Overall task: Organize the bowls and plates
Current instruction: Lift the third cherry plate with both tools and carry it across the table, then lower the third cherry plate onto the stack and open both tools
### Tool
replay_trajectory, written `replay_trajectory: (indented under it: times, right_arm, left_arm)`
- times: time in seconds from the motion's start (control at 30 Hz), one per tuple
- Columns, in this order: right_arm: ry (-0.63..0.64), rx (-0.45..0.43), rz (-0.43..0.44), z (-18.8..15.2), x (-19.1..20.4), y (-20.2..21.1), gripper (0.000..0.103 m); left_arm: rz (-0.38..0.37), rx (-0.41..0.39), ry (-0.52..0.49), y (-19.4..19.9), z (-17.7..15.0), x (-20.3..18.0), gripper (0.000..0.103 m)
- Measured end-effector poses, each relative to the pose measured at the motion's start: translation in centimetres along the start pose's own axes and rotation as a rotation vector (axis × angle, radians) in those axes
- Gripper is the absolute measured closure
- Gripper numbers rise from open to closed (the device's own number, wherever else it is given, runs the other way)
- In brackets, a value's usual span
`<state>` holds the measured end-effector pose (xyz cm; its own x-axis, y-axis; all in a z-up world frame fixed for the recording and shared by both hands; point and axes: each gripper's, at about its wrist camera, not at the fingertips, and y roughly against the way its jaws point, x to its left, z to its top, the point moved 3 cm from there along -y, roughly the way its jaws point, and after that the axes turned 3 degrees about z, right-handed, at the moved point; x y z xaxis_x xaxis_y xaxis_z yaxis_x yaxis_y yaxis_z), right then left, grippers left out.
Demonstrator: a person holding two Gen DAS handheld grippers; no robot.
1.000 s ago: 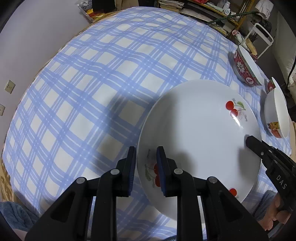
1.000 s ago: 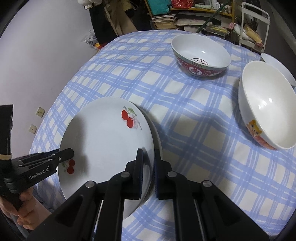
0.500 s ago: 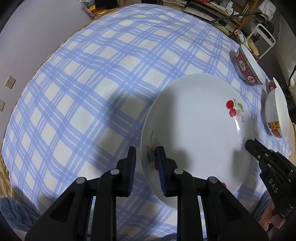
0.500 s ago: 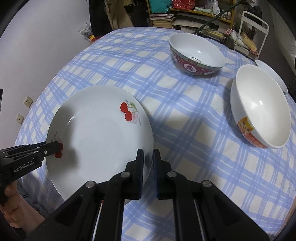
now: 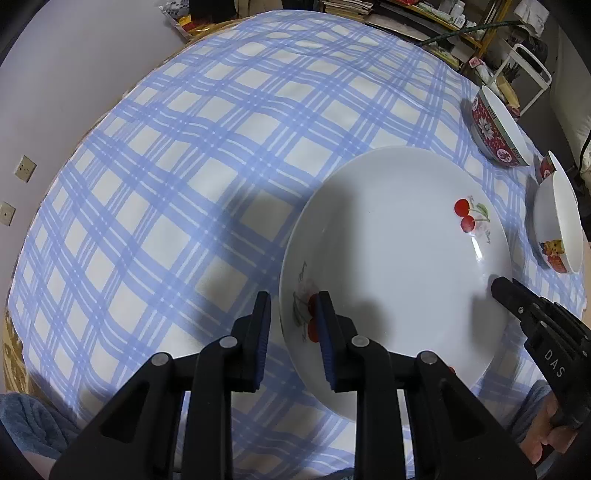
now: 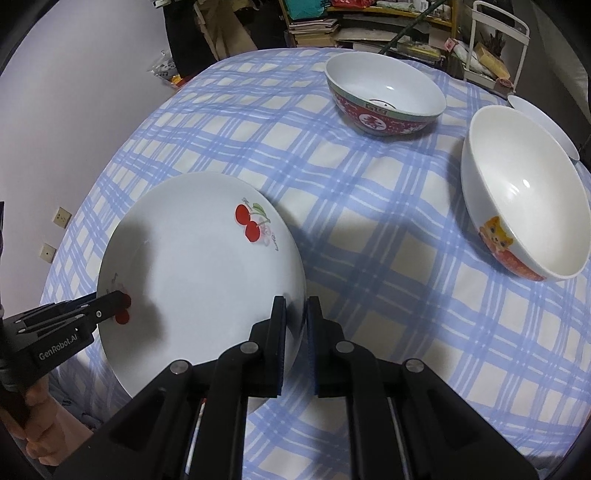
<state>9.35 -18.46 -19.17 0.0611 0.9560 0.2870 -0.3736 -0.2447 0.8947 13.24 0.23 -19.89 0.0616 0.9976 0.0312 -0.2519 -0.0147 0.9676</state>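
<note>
A white plate with red cherry prints (image 5: 399, 254) is held above the blue checked tablecloth (image 5: 184, 166). My left gripper (image 5: 293, 315) is shut on its near-left rim. My right gripper (image 6: 295, 314) is shut on the opposite rim of the plate (image 6: 192, 269); its fingers also show at the right of the left wrist view (image 5: 517, 299). A red patterned bowl (image 6: 384, 96) stands at the far side. A white bowl with a cat print (image 6: 517, 199) stands to the right.
The rim of another white dish (image 6: 543, 122) shows behind the cat bowl. Shelves with books and clutter (image 6: 369, 22) and a white metal rack (image 6: 498, 40) stand beyond the table. A wall with sockets (image 6: 61, 218) lies to the left.
The plate has lifted off a second plate beneath it and moved up and away from the table with both grippers holding its rim. The bowls have not moved.
</note>
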Motion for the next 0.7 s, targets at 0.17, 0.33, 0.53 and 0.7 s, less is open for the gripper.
replay_trajectory:
  times: [0.17,0.33,0.53,0.7]
  right_arm:
    - [-0.006,0.003,0.005,0.0,-0.1,-0.1,0.091]
    - [-0.011,0.003,0.011,0.1,-0.1,-0.3,0.090]
    - [-0.018,-0.002,0.006,0.3,-0.3,-0.1,0.090]
    - [-0.016,-0.035,-0.018,0.9,-0.5,0.9,0.090]
  left_arm:
    - [0.017,-0.005,-0.012,0.0,0.1,-0.2,0.077]
    - [0.031,-0.012,-0.023,0.1,0.1,-0.3,0.077]
    - [0.060,-0.068,-0.042,1.4,0.0,-0.6,0.077]
    - [0.082,-0.160,-0.084,3.5,0.0,-1.4,0.071]
